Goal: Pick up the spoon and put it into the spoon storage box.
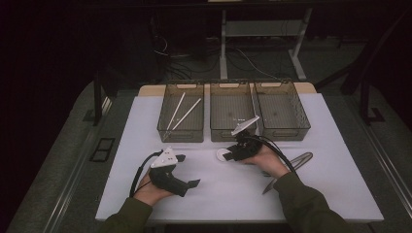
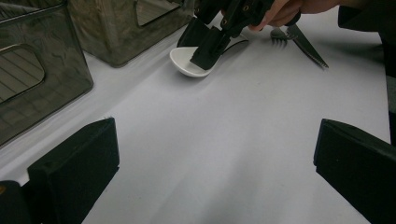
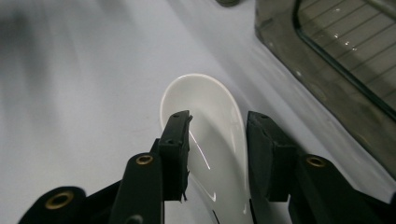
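Here the right gripper [image 3: 217,154] straddles the white spoon [image 3: 212,121] on the white mat [image 1: 233,189], jaws at both sides of it, whether pressing I cannot tell. Just behind stand three bins [image 1: 232,119]; a fork [image 2: 279,33] and knife [image 2: 308,46] lie near. The left gripper [image 2: 215,158] rests wide open.

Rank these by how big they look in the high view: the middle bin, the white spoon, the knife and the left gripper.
1. Middle bin, clearly largest.
2. Left gripper and knife: about alike in extent, and part of the knife is hidden behind the right forearm, so no ranking between them.
3. White spoon, smallest, partly covered by the right gripper.
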Motion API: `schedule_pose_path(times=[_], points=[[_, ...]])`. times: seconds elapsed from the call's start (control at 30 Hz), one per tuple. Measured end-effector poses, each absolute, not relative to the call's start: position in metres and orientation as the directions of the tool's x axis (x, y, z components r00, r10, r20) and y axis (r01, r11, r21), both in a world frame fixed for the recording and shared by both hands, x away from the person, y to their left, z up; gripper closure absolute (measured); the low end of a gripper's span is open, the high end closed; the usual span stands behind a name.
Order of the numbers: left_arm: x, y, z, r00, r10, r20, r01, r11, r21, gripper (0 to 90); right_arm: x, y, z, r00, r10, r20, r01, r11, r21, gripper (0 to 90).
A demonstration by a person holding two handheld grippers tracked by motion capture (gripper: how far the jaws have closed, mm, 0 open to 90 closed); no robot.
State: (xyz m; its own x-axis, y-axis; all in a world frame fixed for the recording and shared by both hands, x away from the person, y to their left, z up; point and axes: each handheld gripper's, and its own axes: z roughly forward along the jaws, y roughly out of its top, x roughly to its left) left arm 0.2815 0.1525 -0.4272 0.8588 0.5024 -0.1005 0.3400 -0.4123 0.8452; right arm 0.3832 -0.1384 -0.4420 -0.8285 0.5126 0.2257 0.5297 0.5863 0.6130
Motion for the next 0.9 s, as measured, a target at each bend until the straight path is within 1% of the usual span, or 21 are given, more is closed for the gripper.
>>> schedule_pose_path(times=[0.17, 0.27, 0.37, 0.47, 0.67, 0.9], points=[[0.281, 0.152, -0.428, 0.859, 0.502, -0.101, 0.34, -0.411, 0.846, 0.0, 0.38, -0.136, -0.441, -0.85, 0.489, 0.196, 0.497, 0.619, 0.608, 62.2], [0.281, 0.152, -0.428, 0.859, 0.502, -0.102, 0.341, -0.411, 0.846, 0.0, 0.377, -0.135, -0.44, -0.866, 0.47, 0.168, 0.468, 0.646, 0.603, 65.0], [0.281, 0.152, -0.428, 0.859, 0.502, -0.102, 0.341, -0.412, 0.845, 0.0, 0.376, -0.135, -0.44, -0.884, 0.447, 0.14, 0.435, 0.673, 0.599, 68.3], [0.281, 0.151, -0.428, 0.859, 0.501, -0.103, 0.341, -0.411, 0.846, 0.0, 0.375, -0.136, -0.439, -0.894, 0.43, 0.127, 0.414, 0.683, 0.602, 73.7], [0.282, 0.152, -0.429, 0.86, 0.499, -0.103, 0.34, -0.412, 0.845, 0.0, 0.374, -0.139, -0.436, -0.905, 0.407, 0.124, 0.393, 0.689, 0.609, 81.3], [0.282, 0.152, -0.429, 0.862, 0.497, -0.1, 0.335, -0.411, 0.848, 0.0, 0.369, -0.139, -0.434, -0.912, 0.399, 0.095, 0.369, 0.698, 0.614, 82.2]])
